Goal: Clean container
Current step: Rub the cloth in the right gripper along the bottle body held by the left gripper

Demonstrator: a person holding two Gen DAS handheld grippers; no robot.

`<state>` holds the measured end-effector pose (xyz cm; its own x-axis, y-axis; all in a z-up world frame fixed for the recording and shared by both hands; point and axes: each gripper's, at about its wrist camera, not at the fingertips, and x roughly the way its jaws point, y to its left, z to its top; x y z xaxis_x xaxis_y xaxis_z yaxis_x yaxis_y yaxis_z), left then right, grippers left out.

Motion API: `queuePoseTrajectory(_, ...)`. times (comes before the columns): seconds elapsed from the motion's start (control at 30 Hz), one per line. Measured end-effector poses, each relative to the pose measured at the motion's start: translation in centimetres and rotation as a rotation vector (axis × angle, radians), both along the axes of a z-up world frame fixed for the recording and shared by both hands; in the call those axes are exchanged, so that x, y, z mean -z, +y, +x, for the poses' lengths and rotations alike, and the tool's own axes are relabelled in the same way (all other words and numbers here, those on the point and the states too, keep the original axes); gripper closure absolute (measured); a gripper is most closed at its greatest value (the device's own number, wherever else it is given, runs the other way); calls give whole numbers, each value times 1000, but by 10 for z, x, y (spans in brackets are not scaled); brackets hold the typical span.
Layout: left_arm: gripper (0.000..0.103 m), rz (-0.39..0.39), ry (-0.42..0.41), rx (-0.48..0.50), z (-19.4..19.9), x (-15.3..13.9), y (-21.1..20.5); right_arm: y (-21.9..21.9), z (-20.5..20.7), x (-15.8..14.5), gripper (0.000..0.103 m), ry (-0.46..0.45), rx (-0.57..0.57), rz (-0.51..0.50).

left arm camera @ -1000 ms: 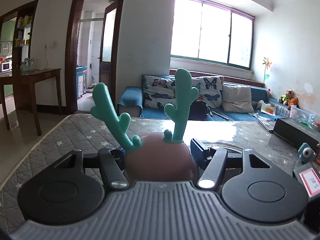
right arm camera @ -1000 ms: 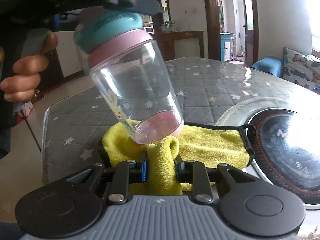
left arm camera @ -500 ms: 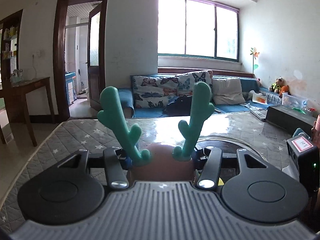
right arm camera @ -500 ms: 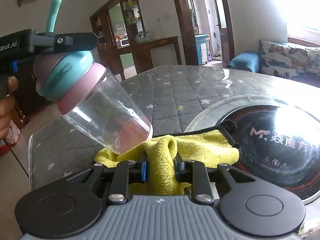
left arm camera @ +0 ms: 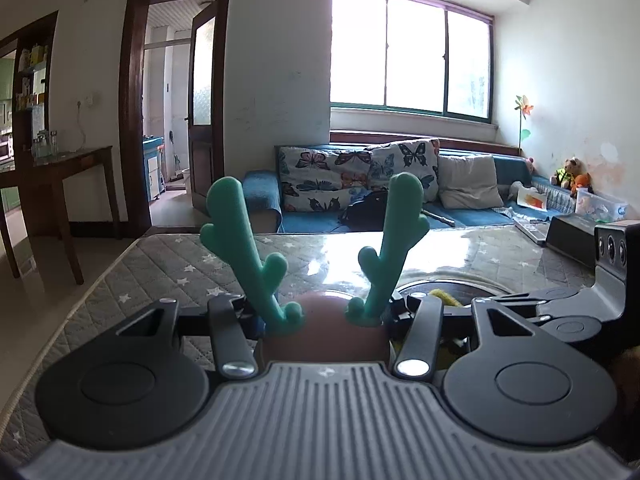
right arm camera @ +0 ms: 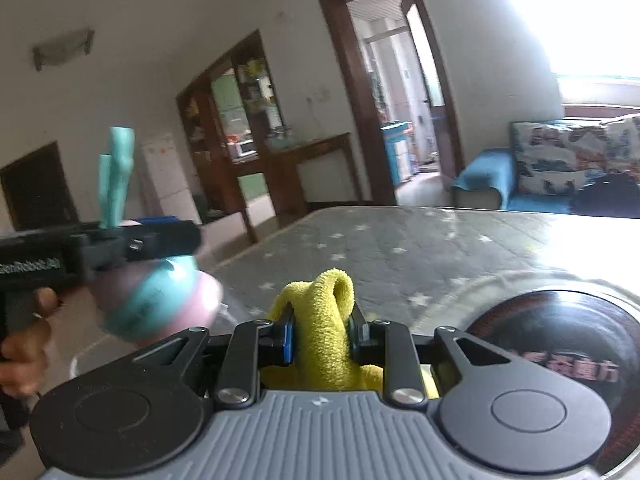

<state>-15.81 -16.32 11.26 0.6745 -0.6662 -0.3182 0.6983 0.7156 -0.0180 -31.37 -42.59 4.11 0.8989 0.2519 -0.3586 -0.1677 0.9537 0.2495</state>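
My left gripper is shut on the cup's lid, a pink dome with two teal antlers standing up. In the right wrist view the cup hangs from that gripper at the left, with its teal and pink collar showing and its clear body hidden behind my right gripper. My right gripper is shut on a folded yellow cloth, just right of the cup. The right gripper also shows at the right edge of the left wrist view.
The table has a grey star-quilted cover under glass. A round black induction cooker sits in it at the right. A black box lies at the table's far right. A sofa stands beyond, a wooden side table at left.
The right gripper with the cloth has lifted and tilted up; the cup now sits lower left of it, its clear body out of sight. The left gripper has levelled and turned slightly.
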Motion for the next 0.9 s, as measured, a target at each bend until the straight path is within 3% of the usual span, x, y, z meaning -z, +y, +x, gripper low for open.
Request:
queuePoseTrajectory(0.63, 51, -14, 41, -42, 36, -4, -22, 35, 5, 52, 80, 180, -85, -138)
queuePoseTrajectory(0.9, 51, -11, 80, -62, 58, -5, -34, 25, 0, 20, 80, 86, -72, -55)
